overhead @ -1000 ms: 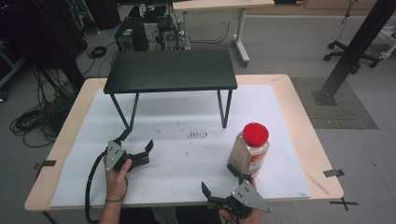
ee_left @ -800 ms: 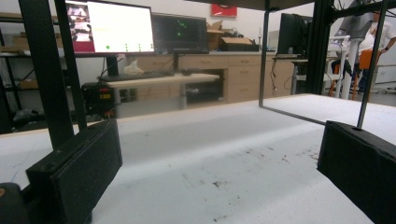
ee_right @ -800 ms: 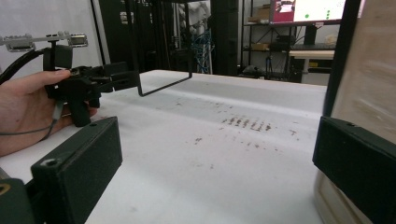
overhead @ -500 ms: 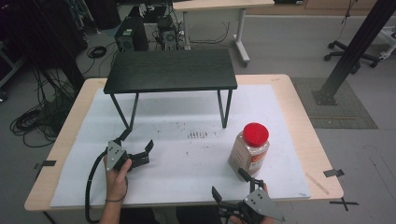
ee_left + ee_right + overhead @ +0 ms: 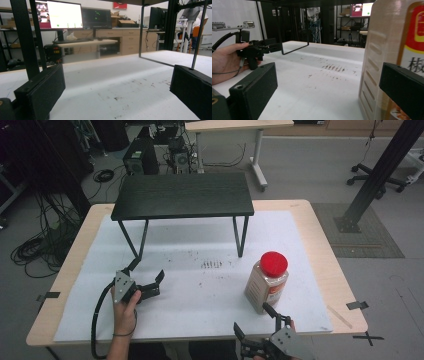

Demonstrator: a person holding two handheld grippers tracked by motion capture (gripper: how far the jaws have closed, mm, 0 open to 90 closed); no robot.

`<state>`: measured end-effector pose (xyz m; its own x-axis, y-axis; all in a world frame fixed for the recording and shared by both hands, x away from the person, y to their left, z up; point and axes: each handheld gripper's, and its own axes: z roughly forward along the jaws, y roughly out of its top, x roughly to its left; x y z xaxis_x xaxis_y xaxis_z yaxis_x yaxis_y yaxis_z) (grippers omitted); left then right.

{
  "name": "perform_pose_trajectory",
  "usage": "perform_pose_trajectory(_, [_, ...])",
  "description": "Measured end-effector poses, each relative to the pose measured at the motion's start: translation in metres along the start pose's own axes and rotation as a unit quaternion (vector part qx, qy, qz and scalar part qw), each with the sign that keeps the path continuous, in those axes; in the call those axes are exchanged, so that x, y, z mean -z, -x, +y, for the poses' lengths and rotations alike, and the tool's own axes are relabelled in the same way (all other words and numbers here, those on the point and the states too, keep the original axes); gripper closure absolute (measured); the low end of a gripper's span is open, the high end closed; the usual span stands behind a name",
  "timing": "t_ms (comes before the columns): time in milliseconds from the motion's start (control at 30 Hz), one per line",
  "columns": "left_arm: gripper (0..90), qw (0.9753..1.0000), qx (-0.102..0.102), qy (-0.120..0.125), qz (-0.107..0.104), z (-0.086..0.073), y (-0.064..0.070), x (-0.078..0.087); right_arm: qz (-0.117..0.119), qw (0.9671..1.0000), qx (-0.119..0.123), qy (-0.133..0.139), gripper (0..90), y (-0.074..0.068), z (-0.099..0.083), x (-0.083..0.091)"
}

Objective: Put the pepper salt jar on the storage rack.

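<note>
Landmark: small black table [image 5: 182, 195], standing on black metal legs toward far side of desk [image 5: 320, 245]. White sheet [image 5: 175, 300] under it, covering most of desk top. Patch of dark scuff marks [image 5: 211, 264] on sheet just in front of table's right front leg. Behind table, on floor: computer tower [image 5: 137, 162], second light desk [image 5: 235, 125]. Left of table, cable bundle [image 5: 37, 252] on floor. Right of table, black post [image 5: 377, 175], office chair base [image 5: 375, 182]. Black tape marks [image 5: 360, 305] at desk's near right edge.
</note>
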<state>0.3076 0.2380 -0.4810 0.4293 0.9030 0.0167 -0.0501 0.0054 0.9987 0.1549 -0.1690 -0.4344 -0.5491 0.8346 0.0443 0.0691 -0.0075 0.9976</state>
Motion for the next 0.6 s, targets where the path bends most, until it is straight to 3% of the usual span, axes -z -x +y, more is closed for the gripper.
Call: perform_pose_trajectory(600, [0.2, 1.0000, 0.002, 0.000, 0.000, 0.000, 0.000, 0.000, -0.026, 0.9996, 0.008, 0.008, 2.0, 0.018, 0.012, 0.016])
